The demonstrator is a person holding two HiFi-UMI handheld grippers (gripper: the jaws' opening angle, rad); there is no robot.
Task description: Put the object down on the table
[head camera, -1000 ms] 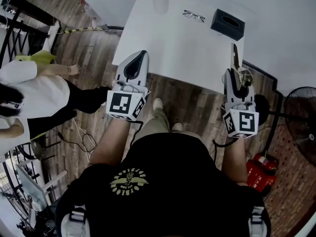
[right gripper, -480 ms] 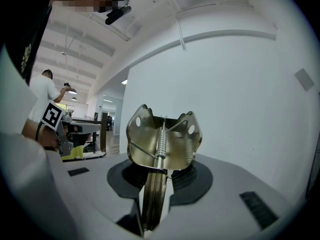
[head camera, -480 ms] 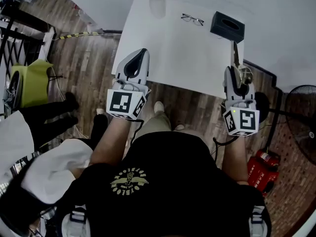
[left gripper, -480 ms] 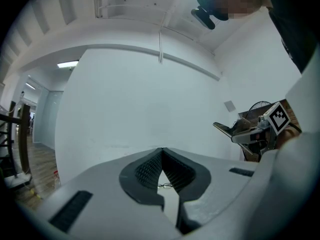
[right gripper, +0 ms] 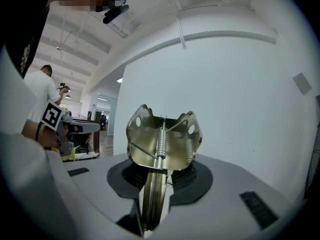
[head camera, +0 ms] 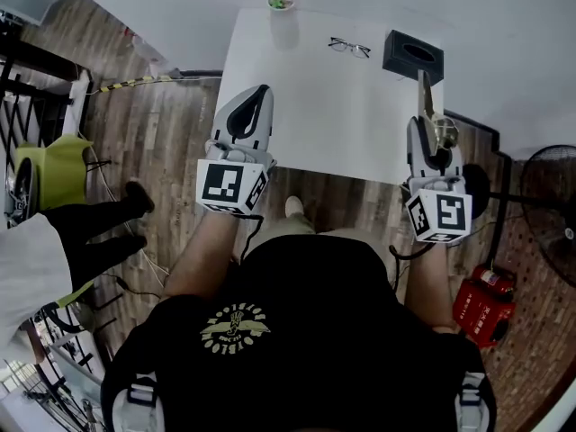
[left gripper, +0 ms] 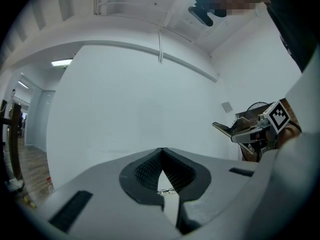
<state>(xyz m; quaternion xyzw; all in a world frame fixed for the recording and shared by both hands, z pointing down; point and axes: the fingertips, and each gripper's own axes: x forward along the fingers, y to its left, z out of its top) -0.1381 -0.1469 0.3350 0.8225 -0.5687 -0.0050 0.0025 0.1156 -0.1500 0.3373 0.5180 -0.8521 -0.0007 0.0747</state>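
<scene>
My right gripper (head camera: pixel 427 133) is shut on a shiny metal spring clip (head camera: pixel 441 134), whose thin handles stick out forward over the near right corner of the white table (head camera: pixel 315 106). In the right gripper view the clip (right gripper: pixel 162 144) stands upright between the pads, its coil spring in the middle. At the table's near left edge my left gripper (head camera: pixel 262 91) hangs level, with its tips together and nothing in them. In the left gripper view that gripper (left gripper: pixel 161 151) shows only a slit below its tips.
On the far part of the table lie a pair of glasses (head camera: pixel 349 48), a black tissue box (head camera: pixel 413 57) and a small potted plant (head camera: pixel 281 4). A fan (head camera: pixel 549 214) and a red object (head camera: pixel 486 304) stand at the right. A person (head camera: pixel 36 268) walks at the left.
Both grippers have moved forward, from the floor before the table to its near edge. The person at the left has shifted down and out of the frame.
</scene>
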